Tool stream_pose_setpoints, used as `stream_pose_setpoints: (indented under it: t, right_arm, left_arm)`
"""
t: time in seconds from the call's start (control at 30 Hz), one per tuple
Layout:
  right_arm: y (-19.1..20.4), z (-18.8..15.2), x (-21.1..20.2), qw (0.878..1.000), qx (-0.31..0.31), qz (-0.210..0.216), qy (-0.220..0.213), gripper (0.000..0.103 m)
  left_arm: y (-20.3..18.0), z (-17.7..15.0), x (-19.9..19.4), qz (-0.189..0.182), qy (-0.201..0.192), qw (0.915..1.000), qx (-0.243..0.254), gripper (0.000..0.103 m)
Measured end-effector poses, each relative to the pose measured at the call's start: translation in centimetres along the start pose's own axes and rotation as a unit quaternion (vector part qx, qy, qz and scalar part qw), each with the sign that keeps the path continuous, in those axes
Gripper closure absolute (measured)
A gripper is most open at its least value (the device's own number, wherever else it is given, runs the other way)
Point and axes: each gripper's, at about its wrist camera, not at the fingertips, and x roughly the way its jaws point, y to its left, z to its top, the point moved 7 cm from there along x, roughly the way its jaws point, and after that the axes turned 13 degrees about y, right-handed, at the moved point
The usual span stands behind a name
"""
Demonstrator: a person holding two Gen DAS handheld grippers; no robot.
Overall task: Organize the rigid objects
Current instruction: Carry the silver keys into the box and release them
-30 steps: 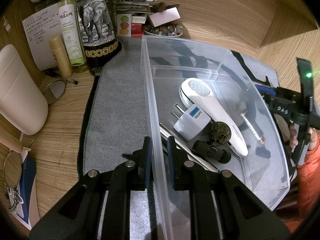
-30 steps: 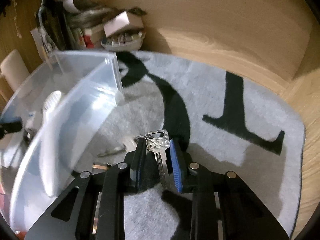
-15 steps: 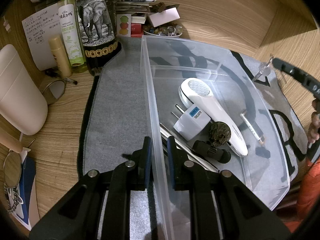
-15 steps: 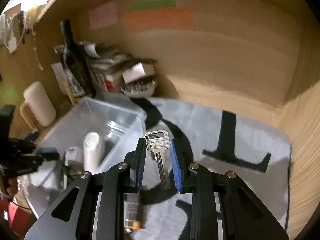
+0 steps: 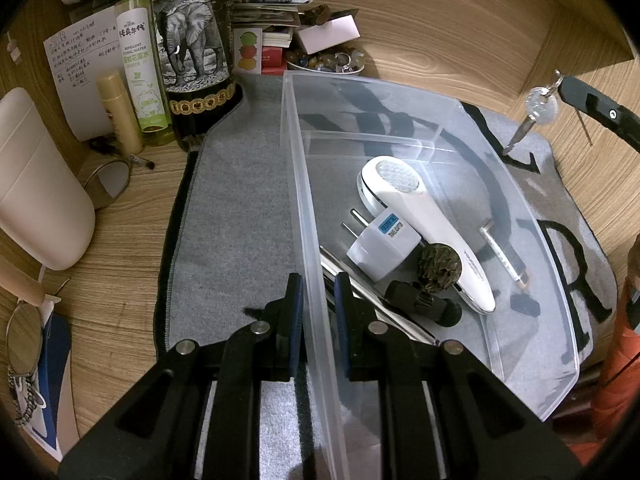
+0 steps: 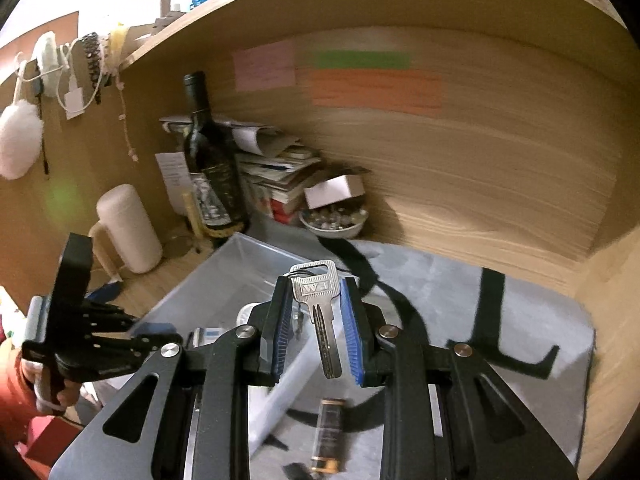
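Silver key [image 6: 316, 312] pinched by its bow between blue pads of right gripper [image 6: 314, 336], blade pointing down, raised above grey mat [image 6: 460, 304] and just past far edge of clear plastic bin [image 5: 516, 200]. Battery [image 6: 328, 436] lying on mat below. Inside bin: white handheld device [image 5: 420, 216], white plug adapter [image 5: 384, 244], pine cone [image 5: 440, 266], black cylinder [image 5: 424, 304]. Left gripper [image 5: 316, 308] clamped on bin's near wall. Wooden surface [image 5: 120, 240] beneath, elephant-label bottle [image 5: 192, 52] behind.
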Motion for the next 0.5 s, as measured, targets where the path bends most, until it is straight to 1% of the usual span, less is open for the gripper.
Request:
stream_pose_setpoints:
  t: [0.1, 0.23, 0.5]
  right_arm:
    - [1.0, -0.1, 0.9, 1.0, -0.01, 0.006, 0.009, 0.081]
    - [2.1, -0.5, 2.7, 0.999, -0.024, 0.009, 0.033, 0.081]
    - [3.0, -1.5, 6.0, 0.996, -0.03, 0.013, 0.078, 0.081]
  left_arm:
    - [-0.1, 0.1, 0.0, 0.0, 0.0, 1.0, 0.0, 0.088]
    - [-0.2, 0.1, 0.0, 0.0, -0.001, 1.0, 0.001, 0.088]
    - [-0.4, 0.2, 0.0, -0.002, -0.001, 1.0, 0.0, 0.088]
